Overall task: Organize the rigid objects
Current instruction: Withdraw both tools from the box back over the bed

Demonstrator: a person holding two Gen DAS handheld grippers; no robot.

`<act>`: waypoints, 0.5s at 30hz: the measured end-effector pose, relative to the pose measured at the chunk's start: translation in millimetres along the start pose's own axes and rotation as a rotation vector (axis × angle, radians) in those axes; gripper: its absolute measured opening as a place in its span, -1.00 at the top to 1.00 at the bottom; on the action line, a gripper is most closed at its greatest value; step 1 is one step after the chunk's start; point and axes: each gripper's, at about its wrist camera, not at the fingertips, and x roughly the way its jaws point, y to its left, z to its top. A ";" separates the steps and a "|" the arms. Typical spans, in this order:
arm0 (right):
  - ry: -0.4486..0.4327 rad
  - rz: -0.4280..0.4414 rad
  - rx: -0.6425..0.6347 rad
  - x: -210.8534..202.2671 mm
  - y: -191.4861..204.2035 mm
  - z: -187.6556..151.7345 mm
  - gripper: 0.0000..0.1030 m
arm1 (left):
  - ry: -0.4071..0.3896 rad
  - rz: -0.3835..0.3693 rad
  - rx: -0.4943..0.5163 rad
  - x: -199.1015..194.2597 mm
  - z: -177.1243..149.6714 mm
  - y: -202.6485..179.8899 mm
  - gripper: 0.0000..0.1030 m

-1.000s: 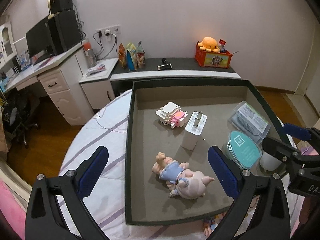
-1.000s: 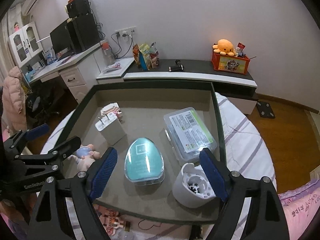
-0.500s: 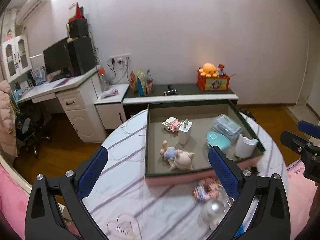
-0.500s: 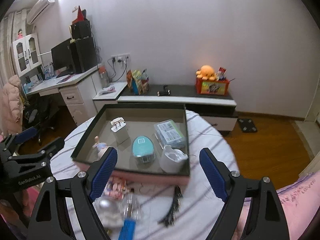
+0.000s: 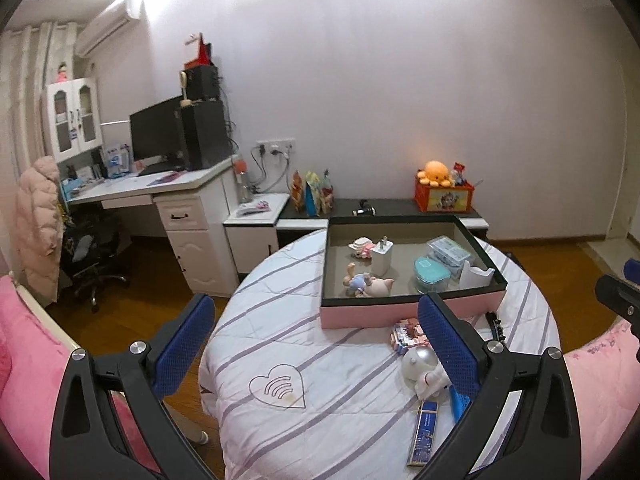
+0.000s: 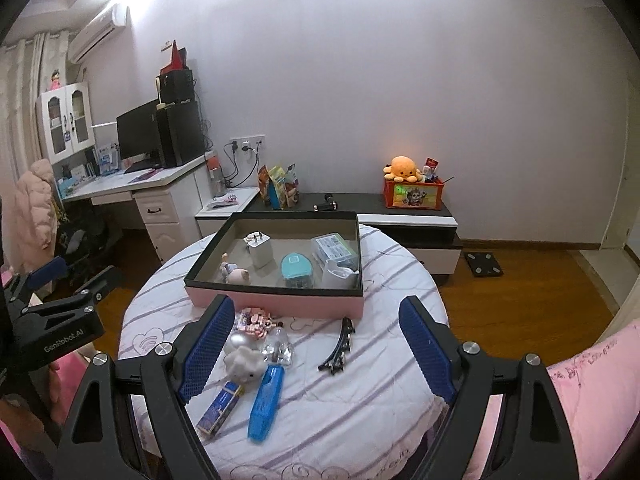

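A pink box with a dark rim sits at the far side of a round table. It holds a white charger, a doll, a teal case, a clear box and a white holder. In front of it lie a pink brick model, a white toy, a small bottle, a blue case, a dark blue box and black clips. My left gripper and right gripper are open, empty, and well back above the table's near side.
The table carries a striped white cloth. A desk with a monitor and an office chair stand at the left. A low cabinet runs behind the table. Pink bedding lies at the right.
Both grippers have pulled up and far back from over the box. The whole table and the loose items in front of the box have come into view. Both stay open.
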 end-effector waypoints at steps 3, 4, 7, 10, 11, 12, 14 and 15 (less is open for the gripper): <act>-0.015 0.011 0.010 -12.1 -2.0 -10.4 -0.66 | -0.028 0.008 -0.006 -10.8 -2.0 1.7 -0.99; -0.017 0.014 0.011 -14.5 -1.8 -12.0 -0.66 | -0.031 0.005 -0.008 -12.6 -2.0 2.2 -0.99; -0.021 0.018 0.011 -16.5 -1.6 -13.1 -0.66 | -0.046 0.010 -0.013 -18.5 -2.0 3.1 -0.99; -0.027 0.014 0.012 -18.6 -3.3 -11.9 -0.66 | -0.053 0.011 -0.012 -20.7 -2.4 2.3 -0.99; -0.028 0.013 0.012 -19.2 -3.2 -12.1 -0.66 | -0.050 0.009 -0.011 -20.9 -2.7 2.1 -0.99; -0.029 0.012 0.013 -19.5 -3.4 -12.2 -0.66 | -0.046 0.008 -0.011 -20.0 -2.8 1.5 -0.99; -0.028 0.008 0.016 -20.2 -3.6 -13.2 -0.66 | -0.036 0.008 -0.008 -17.4 -2.8 -0.1 -0.99; -0.027 0.007 0.017 -20.6 -4.0 -13.4 -0.66 | -0.033 0.009 -0.007 -16.6 -2.9 -0.6 -0.99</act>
